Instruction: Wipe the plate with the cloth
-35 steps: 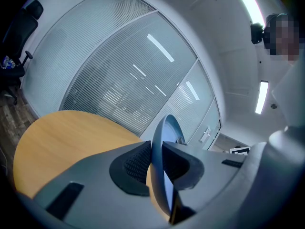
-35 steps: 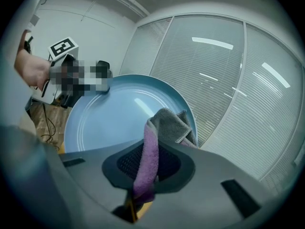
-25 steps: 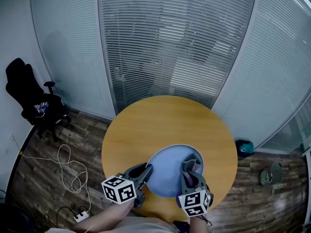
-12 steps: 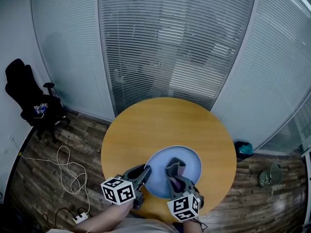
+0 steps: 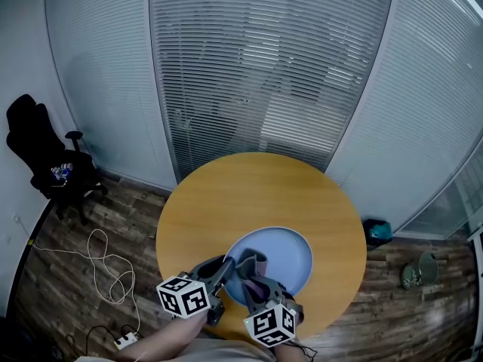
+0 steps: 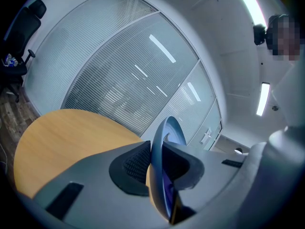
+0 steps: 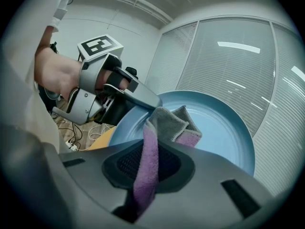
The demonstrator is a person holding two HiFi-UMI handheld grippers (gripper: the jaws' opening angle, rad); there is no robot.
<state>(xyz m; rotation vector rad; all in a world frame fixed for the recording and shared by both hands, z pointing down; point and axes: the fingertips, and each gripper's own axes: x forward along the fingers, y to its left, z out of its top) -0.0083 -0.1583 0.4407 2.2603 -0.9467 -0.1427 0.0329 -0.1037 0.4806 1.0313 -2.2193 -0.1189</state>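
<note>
A round table (image 5: 226, 194) with a smooth, yellow-orange wood top fills the middle of the head view, and a pale blue plate (image 5: 290, 249) sits near its lower edge. The plate is circular and shallow with a gently raised rim, and its glazed face has a soft shine. The cloth (image 7: 164, 128) is a fuzzy terry rag, purple on one side and grey with a stitched hem on the other. It is bunched into a fold that lies on the left part of the plate. The left gripper (image 5: 224, 267) lies nearly level at the plate's lower-left edge. Its dark ribbed pads are clamped over and under the rim, which its own view shows edge-on between them. The right gripper (image 7: 152, 162) tilts down onto the plate from the bottom of the head view, just beside the left one. It pinches a purple strip of cloth tight between its mesh-textured pads. A bare hand (image 7: 57, 75) behind a marker cube (image 7: 100, 46) holds the left gripper.
</note>
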